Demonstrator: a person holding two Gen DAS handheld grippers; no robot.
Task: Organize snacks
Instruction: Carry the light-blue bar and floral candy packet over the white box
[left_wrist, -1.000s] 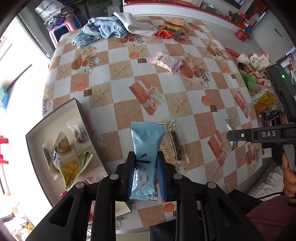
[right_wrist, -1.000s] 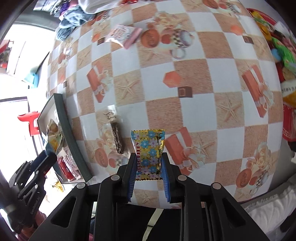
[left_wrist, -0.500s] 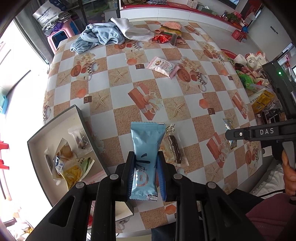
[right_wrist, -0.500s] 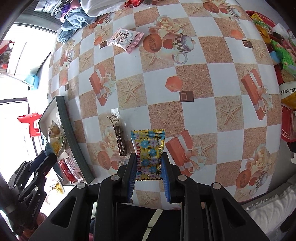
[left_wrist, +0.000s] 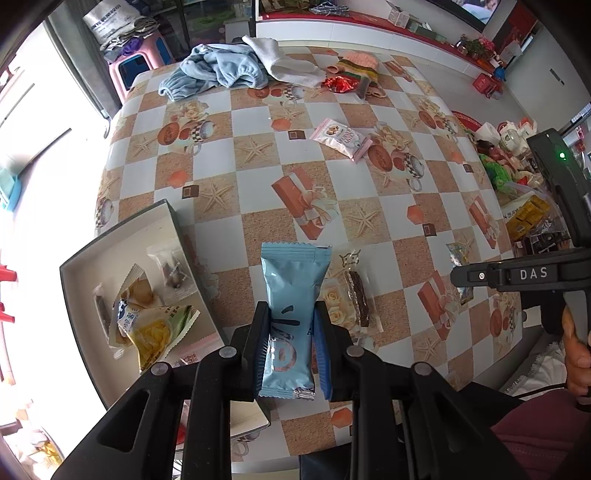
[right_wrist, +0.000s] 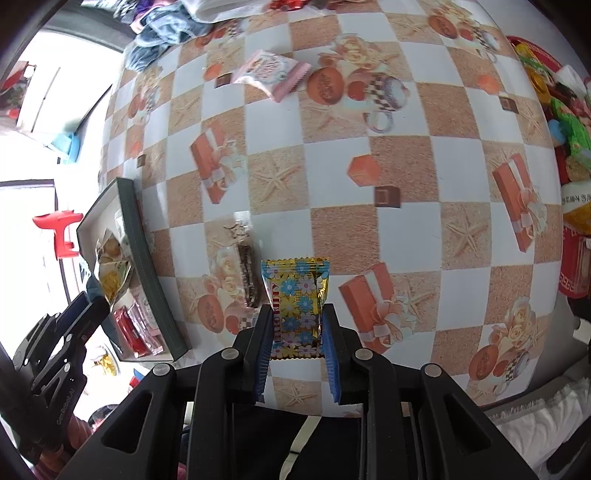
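Evidently both snacks are already gripped, so the coming move is judged to turn on where the open box (left_wrist: 122, 236) lies from each of them. The left gripper (left_wrist: 291, 339) is closed on a light blue snack packet (left_wrist: 290, 291), whose long axis runs straight out along the fingers; the box is seen just to the left of that packet, its near wall close beside it. The right gripper (right_wrist: 295, 332) is clamped on a gold flower-print candy packet (right_wrist: 295, 295), also lengthwise with the fingers, and here the box (right_wrist: 136, 254) is farther left, with a wrapped chocolate bar (right_wrist: 247, 273) lying on the table (right_wrist: 332, 184) between. The left hand is therefore judged the nearer.
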